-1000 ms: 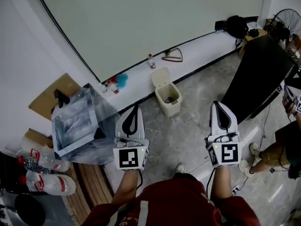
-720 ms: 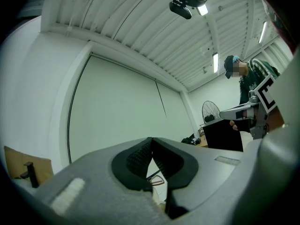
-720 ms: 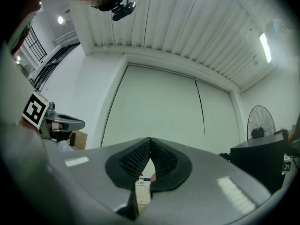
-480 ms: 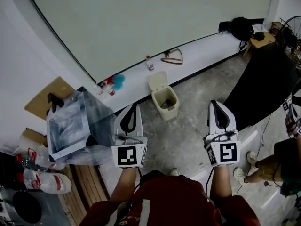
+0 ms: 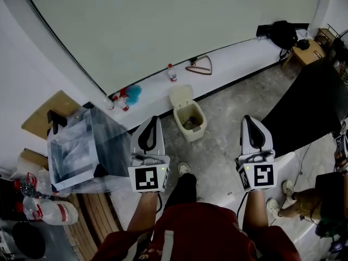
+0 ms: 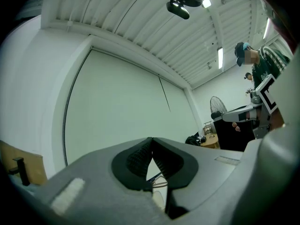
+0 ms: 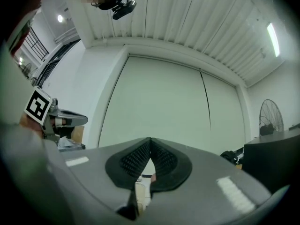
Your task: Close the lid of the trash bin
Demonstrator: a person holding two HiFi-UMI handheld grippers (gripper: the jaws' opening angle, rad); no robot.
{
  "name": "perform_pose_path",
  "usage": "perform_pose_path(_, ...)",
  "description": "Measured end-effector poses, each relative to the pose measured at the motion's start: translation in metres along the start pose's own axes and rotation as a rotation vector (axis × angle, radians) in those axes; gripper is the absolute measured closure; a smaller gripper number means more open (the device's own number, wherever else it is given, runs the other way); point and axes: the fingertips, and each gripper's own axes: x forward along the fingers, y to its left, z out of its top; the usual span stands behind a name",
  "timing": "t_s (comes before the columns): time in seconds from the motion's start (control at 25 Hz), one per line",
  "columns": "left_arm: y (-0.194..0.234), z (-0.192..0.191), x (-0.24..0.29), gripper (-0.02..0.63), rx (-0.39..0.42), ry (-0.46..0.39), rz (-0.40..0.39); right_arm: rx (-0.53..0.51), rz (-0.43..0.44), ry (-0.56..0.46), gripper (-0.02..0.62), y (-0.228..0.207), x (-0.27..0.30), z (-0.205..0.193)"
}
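Observation:
A small cream trash bin (image 5: 190, 118) stands on the floor by the white ledge. Its lid (image 5: 180, 94) is tipped up and back, and rubbish shows inside. My left gripper (image 5: 154, 118) hovers to the left of the bin, a short way off, pointing at the wall. My right gripper (image 5: 248, 118) hangs farther off on the bin's right. Both are held level well above the floor. Seen from the left gripper view, the left gripper (image 6: 151, 139) has its pads meeting with nothing between them. The right gripper (image 7: 150, 138) is likewise shut and empty.
A clear plastic box (image 5: 73, 145) sits at the left over wooden slats (image 5: 103, 213) and plastic bottles (image 5: 49, 212). Small bottles (image 5: 172, 72) and a hanger (image 5: 199, 66) lie on the ledge. A black table (image 5: 304, 110) is at the right, with another person (image 5: 326, 197) beside it.
Both grippers have moved forward toward the wall, so the bin now lies closer between them. The person's leg and shoe have stepped into view below the bin.

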Motion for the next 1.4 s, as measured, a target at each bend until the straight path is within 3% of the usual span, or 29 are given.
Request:
perform_pose_path(0.48,0.085,-0.036,0.103,0.609,-0.006,0.029,0.036,-0.021,0.060,0.012,0.595,0.012,0.158,-0.014)
perform_pose_path(0.8,0.133,-0.065,0.172,0.609,-0.001,0.041,0.057,0.007,0.116,0.028,0.595,0.036,0.261,-0.043)
perform_pose_path(1.4,0.179,-0.125,0.228,0.609,-0.039,0.085,0.162,0.026,0.230,0.091,0.595,0.044,0.367,-0.101)
